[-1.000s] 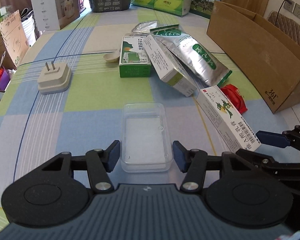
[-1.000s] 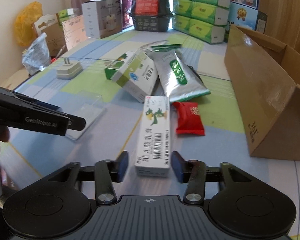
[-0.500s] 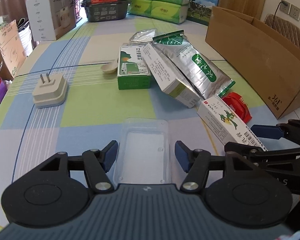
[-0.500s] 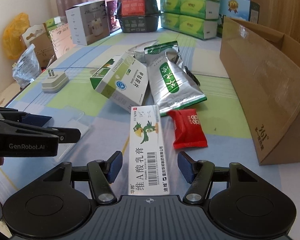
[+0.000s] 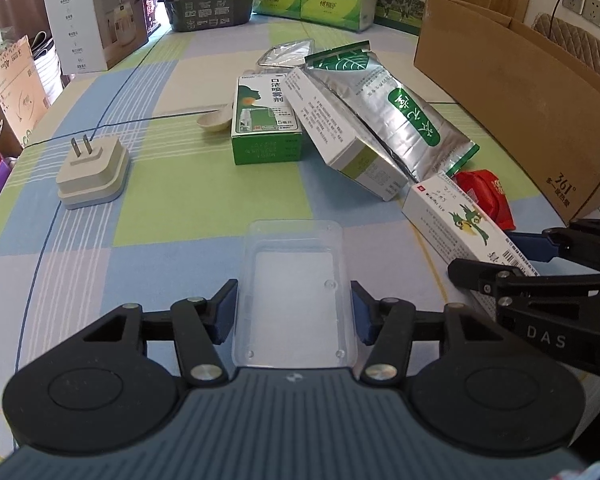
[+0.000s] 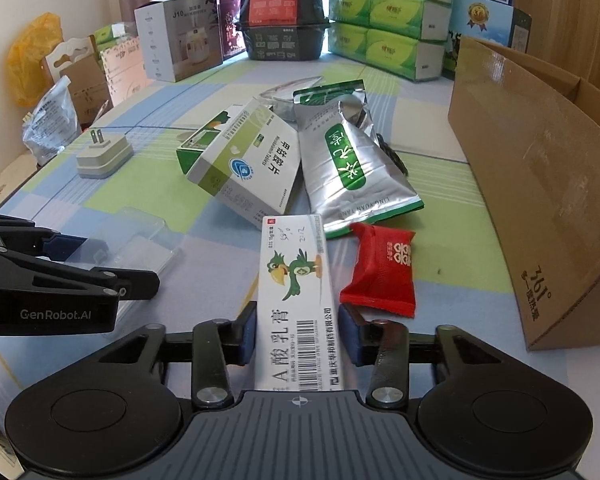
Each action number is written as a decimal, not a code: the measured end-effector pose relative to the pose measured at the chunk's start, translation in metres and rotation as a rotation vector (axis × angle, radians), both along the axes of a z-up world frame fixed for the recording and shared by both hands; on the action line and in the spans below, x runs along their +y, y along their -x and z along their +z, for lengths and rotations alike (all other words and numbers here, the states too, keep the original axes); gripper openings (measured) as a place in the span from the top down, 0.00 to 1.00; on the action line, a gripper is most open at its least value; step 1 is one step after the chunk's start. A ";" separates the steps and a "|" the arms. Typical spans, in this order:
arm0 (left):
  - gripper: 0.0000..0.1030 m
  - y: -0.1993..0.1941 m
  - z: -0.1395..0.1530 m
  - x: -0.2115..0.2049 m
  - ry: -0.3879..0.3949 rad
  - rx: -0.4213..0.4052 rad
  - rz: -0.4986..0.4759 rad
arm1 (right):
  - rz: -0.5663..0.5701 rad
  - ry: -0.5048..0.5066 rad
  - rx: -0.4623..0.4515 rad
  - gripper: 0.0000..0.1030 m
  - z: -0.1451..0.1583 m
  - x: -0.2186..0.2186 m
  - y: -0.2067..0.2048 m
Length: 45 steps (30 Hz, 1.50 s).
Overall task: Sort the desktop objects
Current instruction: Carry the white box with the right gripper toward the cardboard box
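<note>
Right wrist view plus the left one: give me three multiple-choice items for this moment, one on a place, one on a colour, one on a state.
1. Where does the red packet lie?
A. inside the cardboard box
B. on the tablecloth, right of the parrot-print carton
C. on the wall plug

2. What colour is the spray box beside the small spoon?
A. green and white
B. blue
C. orange

3. How do the left tongs stand at the clear plastic tray?
A. shut flat with nothing between
B. pads either side of the tray, a slight gap showing
C. holding it high above the table

Key: 1 B, the packet rests on the cloth next to the parrot-print carton between the right tongs. 2 A, its faces are green and white. 3 B, the tray sits between the pads on the tablecloth.
</note>
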<state>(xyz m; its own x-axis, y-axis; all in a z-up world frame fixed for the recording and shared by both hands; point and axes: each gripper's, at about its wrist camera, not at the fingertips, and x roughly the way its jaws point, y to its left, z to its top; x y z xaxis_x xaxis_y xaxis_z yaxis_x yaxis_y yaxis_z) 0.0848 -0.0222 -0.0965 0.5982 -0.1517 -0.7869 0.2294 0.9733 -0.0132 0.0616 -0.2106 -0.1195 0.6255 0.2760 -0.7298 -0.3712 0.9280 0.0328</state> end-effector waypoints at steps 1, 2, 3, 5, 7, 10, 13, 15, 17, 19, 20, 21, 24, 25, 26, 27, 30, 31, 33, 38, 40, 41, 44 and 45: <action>0.50 0.000 0.000 0.000 0.000 0.000 0.002 | -0.002 0.001 -0.002 0.65 0.000 0.000 0.001; 0.50 0.000 0.001 0.000 0.001 0.000 0.006 | -0.006 0.002 -0.004 0.65 0.001 0.000 0.001; 0.50 0.000 0.001 0.000 0.002 0.000 0.009 | -0.010 0.001 -0.006 0.65 0.001 -0.001 0.001; 0.50 0.002 0.002 0.000 0.002 -0.008 0.013 | -0.015 0.003 -0.017 0.65 0.003 -0.001 0.003; 0.50 0.003 0.006 0.001 0.001 -0.025 0.014 | -0.014 0.015 -0.040 0.65 0.006 0.000 0.005; 0.50 0.005 0.010 0.001 0.003 -0.046 0.014 | -0.016 0.022 -0.066 0.65 0.010 0.001 0.008; 0.50 0.007 0.012 0.001 0.004 -0.049 0.012 | -0.021 0.020 -0.084 0.65 0.013 0.001 0.011; 0.50 0.008 0.014 0.000 0.003 -0.056 0.011 | -0.017 0.018 -0.097 0.66 0.016 0.001 0.014; 0.50 0.010 0.018 -0.001 0.005 -0.066 0.008 | -0.012 0.020 -0.111 0.65 0.018 0.002 0.017; 0.50 0.010 0.019 -0.002 0.009 -0.070 0.005 | -0.008 0.027 -0.117 0.66 0.020 0.002 0.020; 0.50 0.010 0.018 -0.002 0.011 -0.064 0.008 | -0.009 0.028 -0.114 0.66 0.020 0.001 0.021; 0.50 0.010 0.017 -0.001 0.013 -0.055 0.012 | -0.013 0.025 -0.111 0.66 0.021 -0.001 0.022; 0.50 0.014 0.020 0.001 0.012 -0.045 0.020 | -0.025 0.015 -0.119 0.65 0.030 -0.007 0.026; 0.50 0.016 0.023 0.001 0.006 -0.051 0.019 | -0.031 0.006 -0.127 0.65 0.035 -0.010 0.028; 0.50 0.018 0.027 0.000 0.000 -0.060 0.017 | -0.034 0.003 -0.141 0.65 0.041 -0.011 0.029; 0.50 0.019 0.033 -0.002 -0.007 -0.073 0.012 | -0.039 0.002 -0.156 0.66 0.048 -0.013 0.031; 0.50 0.023 0.054 -0.011 -0.004 -0.106 0.000 | -0.064 -0.028 -0.177 0.66 0.074 -0.024 0.033; 0.50 0.024 0.062 -0.015 0.000 -0.114 -0.004 | -0.077 -0.036 -0.186 0.66 0.083 -0.029 0.033; 0.50 0.025 0.079 -0.027 0.013 -0.136 -0.024 | -0.100 -0.053 -0.204 0.65 0.104 -0.040 0.032; 0.50 0.023 0.120 -0.072 0.062 -0.183 -0.083 | -0.145 -0.069 -0.243 0.65 0.150 -0.081 0.024; 0.50 0.021 0.133 -0.094 0.075 -0.197 -0.109 | -0.166 -0.060 -0.256 0.65 0.164 -0.101 0.020; 0.50 0.020 0.138 -0.104 0.083 -0.200 -0.121 | -0.175 -0.051 -0.264 0.65 0.170 -0.111 0.018; 0.50 0.016 0.154 -0.138 0.107 -0.206 -0.160 | -0.206 -0.032 -0.271 0.65 0.179 -0.141 0.011; 0.50 0.014 0.158 -0.148 0.113 -0.211 -0.173 | -0.219 -0.028 -0.271 0.65 0.181 -0.151 0.008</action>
<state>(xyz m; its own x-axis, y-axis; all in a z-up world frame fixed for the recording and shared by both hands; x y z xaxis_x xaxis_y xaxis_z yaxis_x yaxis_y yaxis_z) 0.0708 -0.1701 0.0612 0.7046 -0.3448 -0.6202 0.4008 0.9146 -0.0533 0.0533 -0.3619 0.0618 0.8421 0.1317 -0.5231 -0.1625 0.9866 -0.0131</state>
